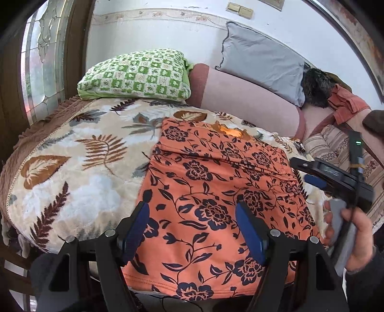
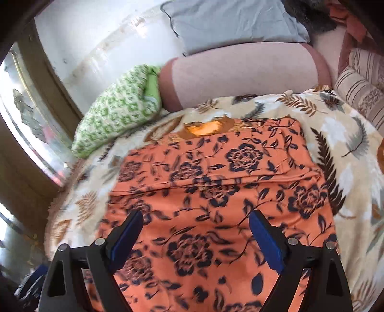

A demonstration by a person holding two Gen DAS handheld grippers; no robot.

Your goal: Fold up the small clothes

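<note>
Left tongs (image 1: 192, 211) nearest the lens, black arms with blue pads, spread wide, nothing between them, above the near part of the orange garment with dark navy flower print (image 1: 216, 192). Right tongs (image 2: 195, 219) likewise spread and empty, over the same garment's middle; the right wrist view is slightly blurred. In the left wrist view the right tongs show at the right edge, gripped by a hand (image 1: 355, 230). The garment lies flat on a bed, on a cream plush blanket with brown and grey-blue leaf pattern (image 1: 79, 153), one fold line running across its far half, neckline at the far end showing a lighter orange inside, near hem hanging at the bed's edge. Brown quilted bedspread with frilled edge (image 1: 36, 129) under the blanket on the left. Behind: green-and-white checked pillow (image 1: 136, 74), long pink bolster with darker maroon ends (image 1: 247, 98), grey pillow (image 1: 259, 60) leaning on the white wall, dark fuzzy cloth (image 1: 316, 86), crumpled rust-coloured cloth (image 1: 345, 103), beige striped cushion (image 1: 331, 146). Leaded patterned glass panel in a wooden frame (image 1: 40, 60) at left. Floral border strip along the wall, yellowish switch plates (image 1: 240, 9) up top.
</note>
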